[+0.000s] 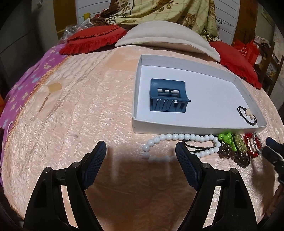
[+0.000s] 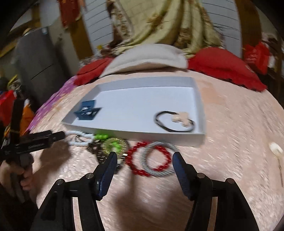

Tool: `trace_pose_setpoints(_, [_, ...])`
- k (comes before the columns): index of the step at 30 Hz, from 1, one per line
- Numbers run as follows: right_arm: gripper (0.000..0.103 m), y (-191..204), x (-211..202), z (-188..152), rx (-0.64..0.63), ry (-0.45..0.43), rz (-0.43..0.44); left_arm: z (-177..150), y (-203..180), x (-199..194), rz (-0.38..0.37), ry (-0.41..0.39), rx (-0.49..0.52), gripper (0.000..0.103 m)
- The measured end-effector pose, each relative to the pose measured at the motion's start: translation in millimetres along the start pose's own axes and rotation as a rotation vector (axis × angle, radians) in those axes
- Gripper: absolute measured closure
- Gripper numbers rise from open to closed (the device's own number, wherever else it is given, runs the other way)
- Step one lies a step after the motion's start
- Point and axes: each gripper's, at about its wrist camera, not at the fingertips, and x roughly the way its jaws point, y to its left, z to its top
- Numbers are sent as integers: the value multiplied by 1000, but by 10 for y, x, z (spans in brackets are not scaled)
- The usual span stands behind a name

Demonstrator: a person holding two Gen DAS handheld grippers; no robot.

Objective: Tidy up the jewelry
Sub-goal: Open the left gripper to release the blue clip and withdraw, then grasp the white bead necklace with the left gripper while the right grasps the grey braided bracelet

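A white tray [image 1: 140, 99] lies on the peach bedspread and holds a blue claw clip [image 1: 168, 96] and a black hair tie with a cream flower [image 1: 247, 113]. Along its near wall lie a white bead necklace [image 1: 177, 137], green beads [image 1: 225, 137], a yellow bracelet [image 1: 239, 144], brown beads [image 1: 236, 156] and a red bead bracelet [image 1: 248, 142]. My left gripper [image 1: 140, 144] stands open just before the white beads, holding nothing. My right gripper [image 2: 145, 154] is open; the red bracelet [image 2: 134, 156] and a silver bracelet [image 2: 159, 160] lie on the bed between its fingertips, untouched.
Red cushions [image 1: 92, 39], a beige pillow [image 1: 165, 39] and a floral blanket [image 1: 159, 10] sit behind the tray. A purple sheet [image 1: 21, 88] covers the left edge. A small cream item [image 2: 276, 151] lies at the right. A hand [image 2: 16, 174] holds the left gripper [image 2: 53, 136].
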Motion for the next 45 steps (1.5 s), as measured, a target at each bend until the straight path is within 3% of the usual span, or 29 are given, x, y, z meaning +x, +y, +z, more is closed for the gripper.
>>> trace_pose_setpoints(3, [63,23,183,3,-15,57,-11,11,-15,-20,0,-10,0,22])
trace_pose_setpoints(6, [69,-9,295,18,-7,79,-10,24,-2,-26,-2,-13,-6,23])
trace_pose_setpoints(11, [87,-16,376,38,-15,100,-19,-6,40,-6,-19,9,-13,35])
trace_pose_setpoints(12, [96,-13,376,40,-16,102,-21,-13,45,5,-27,17,-16,38])
trace_pose_setpoints(14, [96,-2,377,42,-9,105,-10,-21,38,28,-34,29,-10,48])
trace_pose_setpoints(20, [96,4,176,38,14,60,-6,-36,-63,48,-79,40,28,48])
trace_pose_setpoints(28, [96,-8,75,14,26,51,-11,-34,-88,172,-6,55,38,49])
trace_pose_setpoints(30, [96,-18,57,19,32,46,-12,-48,-94,161,-8,50,40,59])
trace_pose_setpoints(32, [96,-22,48,27,38,41,-12,-45,-58,143,-22,53,25,95])
trace_pose_setpoints(36, [96,-35,14,19,44,35,-19,-65,-43,95,-50,53,20,95])
trace_pose_setpoints(45, [96,-78,-85,11,72,7,-33,9,-15,-240,-125,-75,2,95])
